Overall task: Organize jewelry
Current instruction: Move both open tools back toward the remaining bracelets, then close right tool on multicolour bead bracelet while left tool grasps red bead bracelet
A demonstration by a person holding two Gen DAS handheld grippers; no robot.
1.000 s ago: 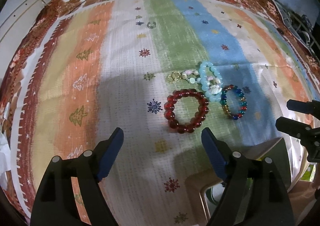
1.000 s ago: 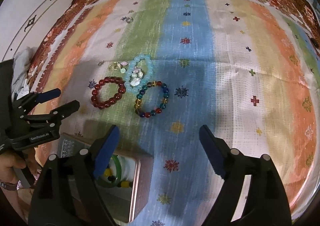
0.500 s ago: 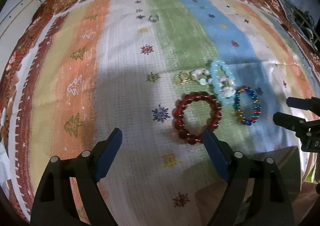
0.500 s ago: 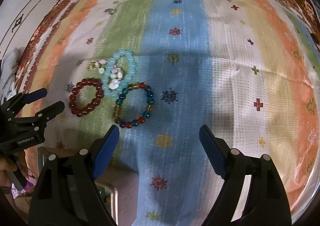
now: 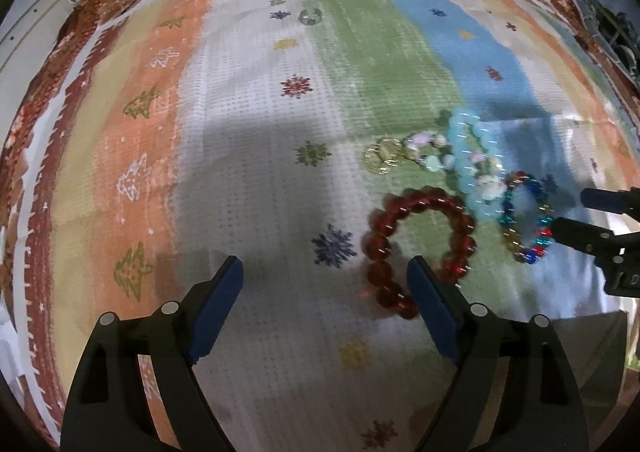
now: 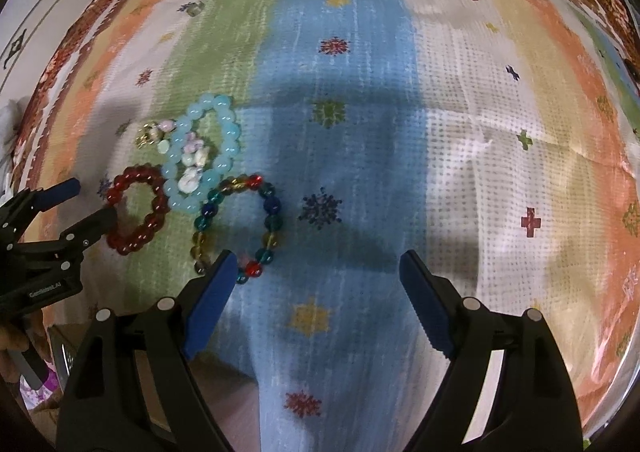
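Striped cloth (image 5: 248, 156) covers the whole work surface, flower-print border round the edge. Landmark: the red bracelet (image 5: 420, 248).

Left tongs (image 5: 326, 284) hang over the cloth, jaws spread wide, nothing between them. The red bracelet lies flat just right of the gap; the right finger's tip overlaps its near beads in the left wrist view, contact can't be told.

Right tongs (image 6: 314, 276) likewise wide open and empty, over the blue stripe. The multicolour bracelet (image 6: 238, 226) lies right of the red bracelet, close beside it; the left finger's tip covers its near edge in the right wrist view, touching or not unclear.

Pale blue bracelet (image 6: 202, 156) sits beyond the red bracelet, touching both it and the multicolour one. A short strand of pastel and white beads (image 6: 192, 164) lies across its middle and runs out to a small gold clasp (image 5: 382, 158) beyond the red bracelet, to the left.

Small ring (image 5: 310, 16) lies on its own far beyond the red bracelet, well apart from the cluster, near the far border.

Left wrist view is motion-blurred, so bead detail is soft.
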